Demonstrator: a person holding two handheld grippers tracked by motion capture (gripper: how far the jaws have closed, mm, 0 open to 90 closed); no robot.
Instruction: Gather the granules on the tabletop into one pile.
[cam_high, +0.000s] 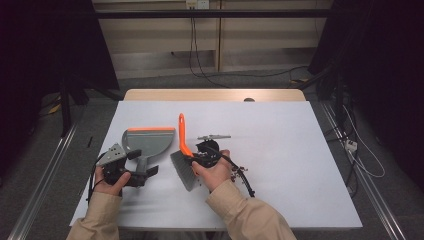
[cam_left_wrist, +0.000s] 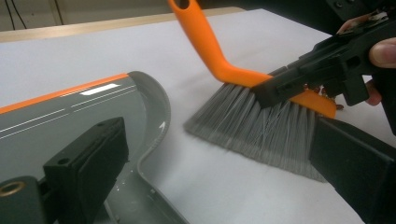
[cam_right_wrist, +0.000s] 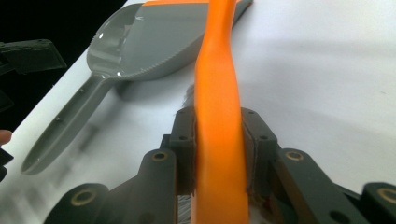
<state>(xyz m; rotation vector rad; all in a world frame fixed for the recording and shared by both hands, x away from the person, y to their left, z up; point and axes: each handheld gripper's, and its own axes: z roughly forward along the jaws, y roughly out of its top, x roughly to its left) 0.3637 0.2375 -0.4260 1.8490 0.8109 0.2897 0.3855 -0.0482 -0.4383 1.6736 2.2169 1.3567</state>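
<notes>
Clamped between the right gripper (cam_right_wrist: 218, 154) pads, the orange-handled hand brush (cam_high: 183, 150) rests its grey bristles on the white table (cam_high: 280, 150), just right of the grey dustpan (cam_high: 148, 142). Spread wide, the left gripper (cam_high: 142, 162) straddles the dustpan's handle without pressing it.

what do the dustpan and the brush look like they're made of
Dustpan: likely moulded grey plastic with a glossy finish, since light glints on its pan; its orange lip strip may be rubber or plastic. Brush: smooth orange handle, probably plastic with a soft sheen; fine grey bristles, seemingly synthetic.
</notes>
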